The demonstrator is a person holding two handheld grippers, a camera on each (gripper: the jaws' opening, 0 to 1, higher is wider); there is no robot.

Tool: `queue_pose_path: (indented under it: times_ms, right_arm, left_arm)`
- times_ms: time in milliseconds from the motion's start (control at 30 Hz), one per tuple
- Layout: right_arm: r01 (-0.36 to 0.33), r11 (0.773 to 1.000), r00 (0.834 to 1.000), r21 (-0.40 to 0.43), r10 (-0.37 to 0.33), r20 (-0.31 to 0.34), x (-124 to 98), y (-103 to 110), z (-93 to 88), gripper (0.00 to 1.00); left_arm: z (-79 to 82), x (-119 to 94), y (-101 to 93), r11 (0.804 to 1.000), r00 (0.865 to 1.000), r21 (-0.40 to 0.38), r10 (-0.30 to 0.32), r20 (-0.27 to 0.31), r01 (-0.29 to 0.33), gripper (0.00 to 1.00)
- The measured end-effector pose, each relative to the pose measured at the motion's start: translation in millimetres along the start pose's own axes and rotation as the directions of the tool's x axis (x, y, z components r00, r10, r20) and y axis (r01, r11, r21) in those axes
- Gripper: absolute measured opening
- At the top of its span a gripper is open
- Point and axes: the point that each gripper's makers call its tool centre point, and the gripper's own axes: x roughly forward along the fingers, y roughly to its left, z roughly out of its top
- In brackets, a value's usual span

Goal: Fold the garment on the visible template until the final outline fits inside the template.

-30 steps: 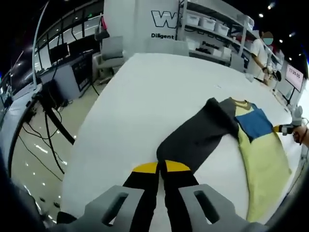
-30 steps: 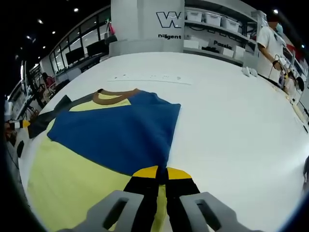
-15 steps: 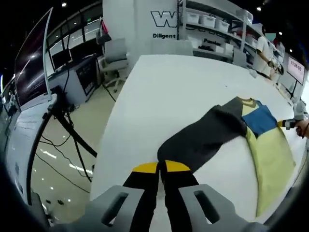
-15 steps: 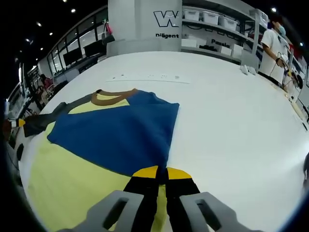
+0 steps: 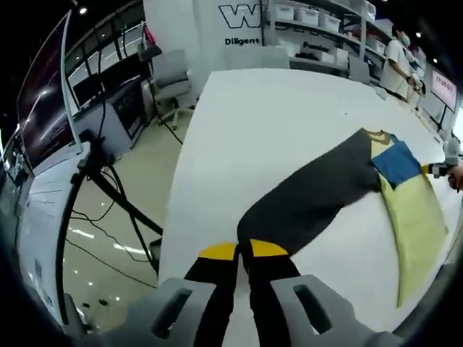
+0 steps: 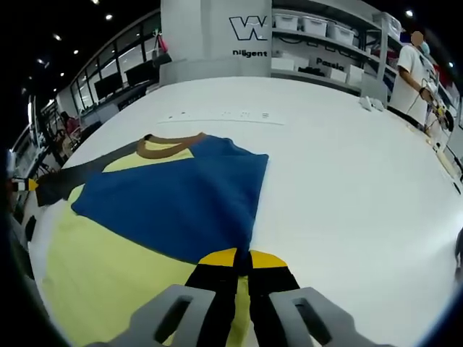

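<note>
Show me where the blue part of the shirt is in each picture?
Left gripper view: the blue part is small, far right, beside the dark sleeve.
Right gripper view: the blue part is big, centre-left, running down to the right gripper.
Shared landmark: the brown collar at the shirt's top.

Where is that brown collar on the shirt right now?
In the right gripper view the brown collar sits at the garment's far end, upper left, beside the blue sleeve.

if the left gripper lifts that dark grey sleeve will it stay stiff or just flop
Likely flop: the dark grey sleeve lies flat and limp on the white table. Probably light, and it should drag the garment's yellow body along, since they're joined.
</note>
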Motion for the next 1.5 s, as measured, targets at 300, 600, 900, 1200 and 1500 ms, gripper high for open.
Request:
queue_pose_path:
  times_ms: [300, 600, 900, 1200, 1500]
  right_arm:
    - [-0.002, 1.0, 1.0, 0.015, 0.002, 0.005, 0, 0, 0.0, 0.0]
    - [-0.001, 1.0, 1.0, 0.016, 0.001, 0.006, 0, 0, 0.3, 0.0]
    - [-0.005, 1.0, 1.0, 0.017, 0.004, 0.017, 1, -1, 0.6, 0.0]
    - [0.002, 1.0, 1.0, 0.007, -0.002, 0.012, 0, 1, 0.3, 0.0]
    - [0.002, 1.0, 1.0, 0.006, -0.002, 0.011, 3, -3, 1.0, 0.0]
  left_arm:
    - [-13.0, -8, -5.7, 0.992, 0.999, -0.127, 0.007, 0.034, -0.003, 0.35]
    - [-51.4, 6, -23.9, 0.969, 0.999, -0.247, 0.02, -0.035, -0.028, 0.39]
    - [-55.5, 14, -24.4, 0.959, 0.999, -0.282, 0.028, -0.029, -0.035, 0.33]
    - [-66.7, 23, -21.5, 0.949, 0.997, -0.309, 0.053, -0.056, -0.067, 0.16]
    - [-64.9, 20, -12.8, 0.949, 0.996, -0.305, 0.063, -0.055, -0.077, 0.06]
